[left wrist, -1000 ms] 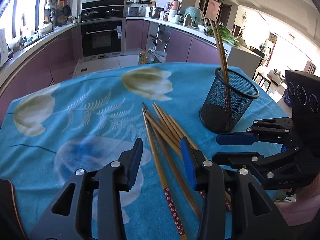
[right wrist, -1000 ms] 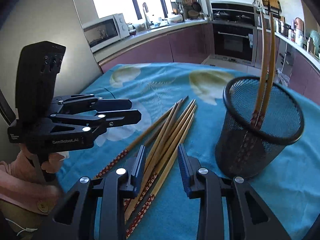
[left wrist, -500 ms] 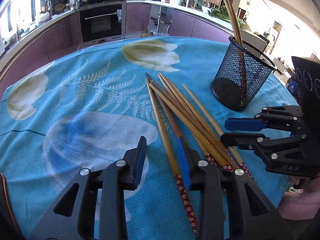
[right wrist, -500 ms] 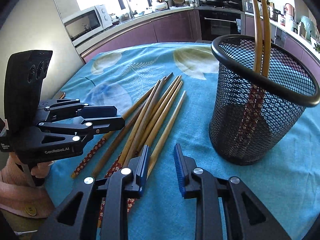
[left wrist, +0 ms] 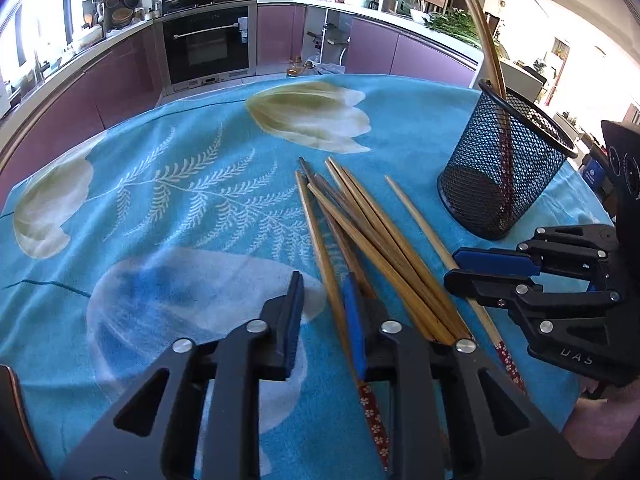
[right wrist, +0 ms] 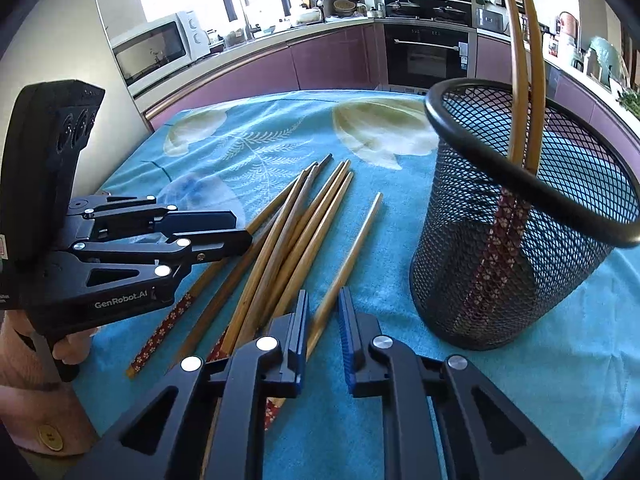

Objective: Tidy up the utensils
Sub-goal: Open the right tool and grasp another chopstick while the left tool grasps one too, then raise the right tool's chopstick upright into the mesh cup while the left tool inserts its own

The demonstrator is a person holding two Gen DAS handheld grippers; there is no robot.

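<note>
While a loose bundle of brown bamboo chopsticks with red flowered ends [left wrist: 362, 236] is spread on the blue tulip-patterned tablecloth [left wrist: 180, 208], the left gripper [left wrist: 322, 300] is lowered over one chopstick, its jaws just narrowed, pads not visibly pressing. A separate single chopstick [right wrist: 350, 260] is straddled by the right gripper [right wrist: 323, 312], also closing, contact unclear. Two more chopsticks are stood in the black wire-mesh cup [right wrist: 500, 240] nearby.
</note>
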